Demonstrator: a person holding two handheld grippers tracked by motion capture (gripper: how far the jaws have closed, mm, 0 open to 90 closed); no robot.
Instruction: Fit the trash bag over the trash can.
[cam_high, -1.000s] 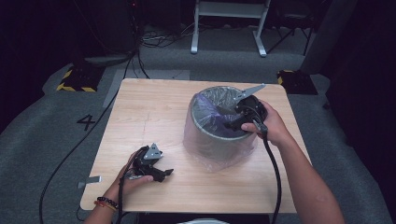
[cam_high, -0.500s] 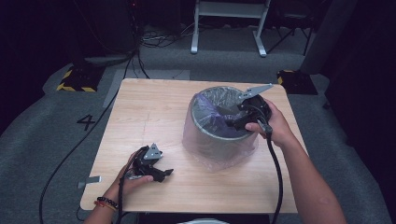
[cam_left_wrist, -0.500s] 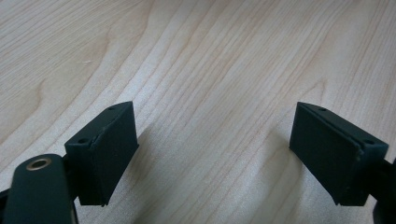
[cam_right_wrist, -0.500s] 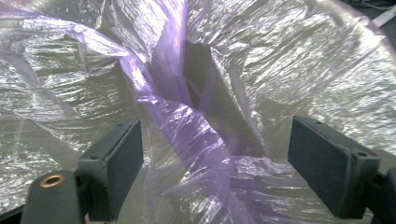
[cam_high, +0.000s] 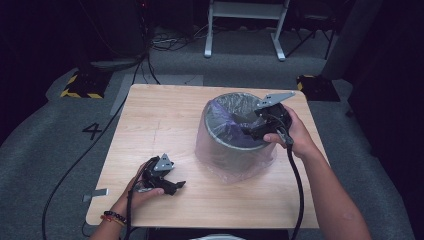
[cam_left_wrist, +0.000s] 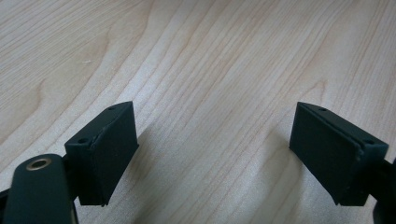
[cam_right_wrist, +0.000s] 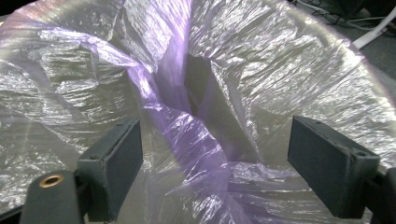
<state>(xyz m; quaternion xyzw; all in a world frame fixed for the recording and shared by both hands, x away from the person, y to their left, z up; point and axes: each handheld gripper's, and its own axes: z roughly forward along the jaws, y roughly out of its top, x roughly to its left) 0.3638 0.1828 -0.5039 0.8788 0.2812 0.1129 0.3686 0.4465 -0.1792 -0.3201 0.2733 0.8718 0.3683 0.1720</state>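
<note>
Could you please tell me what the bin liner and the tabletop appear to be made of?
Bin liner: thin translucent purple-tinted plastic film, judging by its crinkles and glossy highlights. Tabletop: pale wood or wood-look laminate, matte, with visible grain lines.

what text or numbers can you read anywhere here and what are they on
"4": dark numeral on the grey floor left of the table.
No readable text on the bin, its purple bag liner or the left gripper and right gripper.
</note>
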